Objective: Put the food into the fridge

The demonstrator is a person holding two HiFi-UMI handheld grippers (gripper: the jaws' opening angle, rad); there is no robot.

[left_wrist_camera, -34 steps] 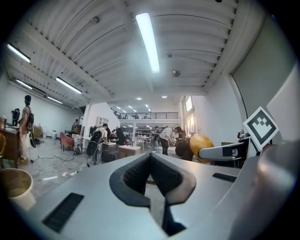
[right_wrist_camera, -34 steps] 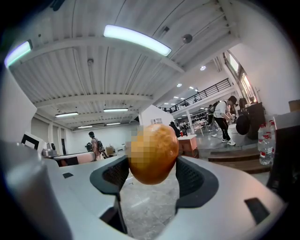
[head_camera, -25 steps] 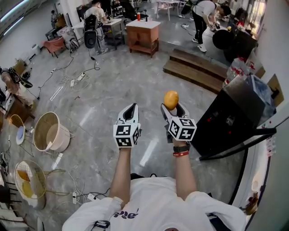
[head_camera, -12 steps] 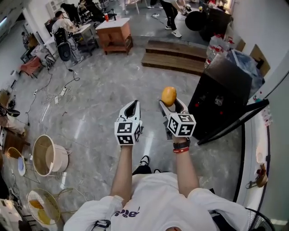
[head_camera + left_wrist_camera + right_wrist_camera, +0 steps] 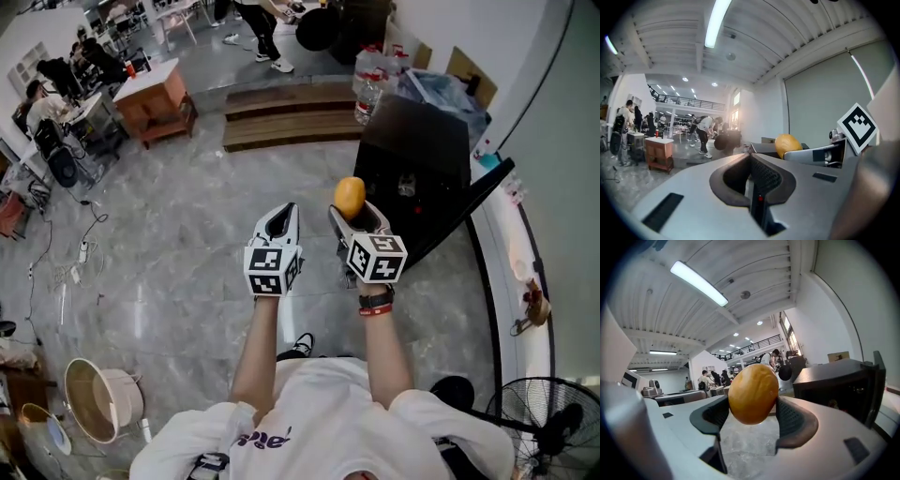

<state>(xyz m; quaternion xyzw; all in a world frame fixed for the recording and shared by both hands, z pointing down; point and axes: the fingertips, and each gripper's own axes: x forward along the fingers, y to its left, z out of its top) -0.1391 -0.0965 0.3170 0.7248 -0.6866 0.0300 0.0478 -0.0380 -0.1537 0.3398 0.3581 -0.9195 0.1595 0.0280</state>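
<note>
An orange-yellow fruit (image 5: 349,197) is pinched by the right gripper (image 5: 352,212). Its two pads are pressed against opposite sides of the fruit, so the jaws are kept wide apart by it. The fruit is held in the air just beside the black fridge (image 5: 412,150), on the fridge's left in the head view, and it is outside the fridge. In the right gripper view the fridge is seen to the right of the fruit, with its dark interior exposed. The fridge door (image 5: 464,211) is swung open on the side of the fridge nearer the person.

The left gripper (image 5: 283,216) is held farther from the fridge, side by side with the right gripper and not touching it. Its jaws are pressed together, and nothing is caught between them.

Clear water bottles (image 5: 370,82) are stood just behind the fridge. Low wooden steps (image 5: 281,117) are laid on the grey floor to the fridge's far left. A black fan (image 5: 553,422) is placed well apart from the fridge, on its near side.
</note>
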